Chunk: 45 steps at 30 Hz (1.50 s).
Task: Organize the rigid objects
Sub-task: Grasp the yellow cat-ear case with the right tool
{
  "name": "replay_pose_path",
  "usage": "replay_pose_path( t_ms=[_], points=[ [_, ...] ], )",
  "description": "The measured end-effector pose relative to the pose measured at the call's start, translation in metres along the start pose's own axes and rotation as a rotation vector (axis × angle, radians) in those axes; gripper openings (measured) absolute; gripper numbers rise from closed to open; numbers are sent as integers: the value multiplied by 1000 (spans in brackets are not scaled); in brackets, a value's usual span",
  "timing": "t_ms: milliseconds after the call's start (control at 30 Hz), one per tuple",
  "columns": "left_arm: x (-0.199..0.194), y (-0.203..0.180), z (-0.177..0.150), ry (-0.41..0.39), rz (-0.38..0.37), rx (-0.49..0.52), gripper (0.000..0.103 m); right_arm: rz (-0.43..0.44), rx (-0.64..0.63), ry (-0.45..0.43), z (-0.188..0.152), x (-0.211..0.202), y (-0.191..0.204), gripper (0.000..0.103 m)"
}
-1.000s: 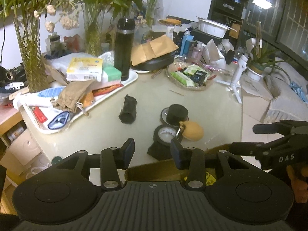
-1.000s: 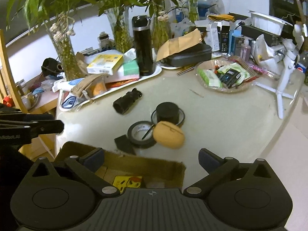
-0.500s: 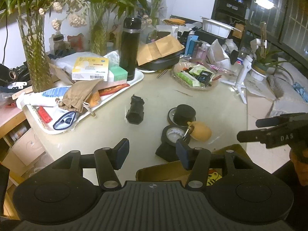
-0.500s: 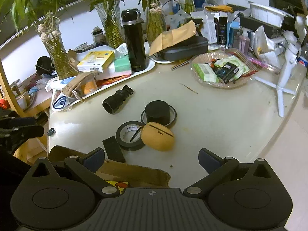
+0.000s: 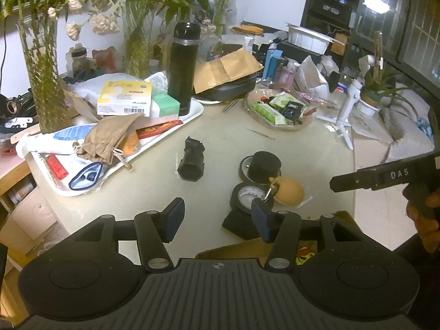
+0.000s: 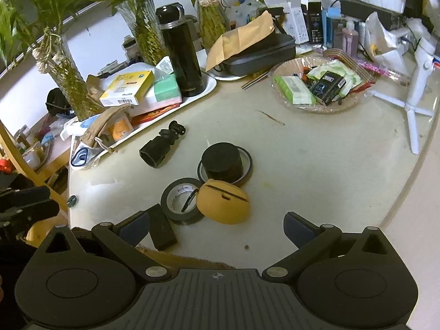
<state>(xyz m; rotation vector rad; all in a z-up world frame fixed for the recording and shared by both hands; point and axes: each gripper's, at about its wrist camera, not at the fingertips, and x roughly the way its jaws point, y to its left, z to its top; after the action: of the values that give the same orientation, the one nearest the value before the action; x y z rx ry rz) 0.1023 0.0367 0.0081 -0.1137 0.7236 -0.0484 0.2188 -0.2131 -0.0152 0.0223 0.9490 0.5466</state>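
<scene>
Two grippers, left (image 5: 217,214) and right (image 6: 217,227), both agape, empty (one tape roll (image 6: 181,200), one yellow pouch (image 6: 224,206)).

flask (image 6: 181,55): glossy black, metal band;
tape roll (image 6: 180,199): matt black;
pouch (image 5: 110,137): coarse brown cloth;
worktop (image 6: 316,165): smooth, pale, scuffed;
box (image 6: 189,258): torn cardboard

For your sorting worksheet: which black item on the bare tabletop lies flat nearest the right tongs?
The flat black block beside the tape roll, near the table edge.

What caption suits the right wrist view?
Open right gripper hovers over a yellow pouch, tape roll and black cap on a cluttered table.
</scene>
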Motion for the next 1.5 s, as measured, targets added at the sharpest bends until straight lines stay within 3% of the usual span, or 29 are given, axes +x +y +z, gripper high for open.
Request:
replay_pose_path(
  t_ms=[433, 833, 1333, 1500],
  points=[
    [14, 16, -3, 2, 23, 6, 53, 51, 55, 60, 15, 34, -12, 103],
    [18, 31, -6, 9, 37, -71, 53, 108, 168, 142, 23, 78, -26, 103],
    [22, 45, -4, 13, 28, -153, 53, 106, 269, 239, 33, 128, -42, 103],
    [23, 42, -4, 14, 32, -140, 53, 113, 278, 260, 34, 135, -41, 91]
  ],
)
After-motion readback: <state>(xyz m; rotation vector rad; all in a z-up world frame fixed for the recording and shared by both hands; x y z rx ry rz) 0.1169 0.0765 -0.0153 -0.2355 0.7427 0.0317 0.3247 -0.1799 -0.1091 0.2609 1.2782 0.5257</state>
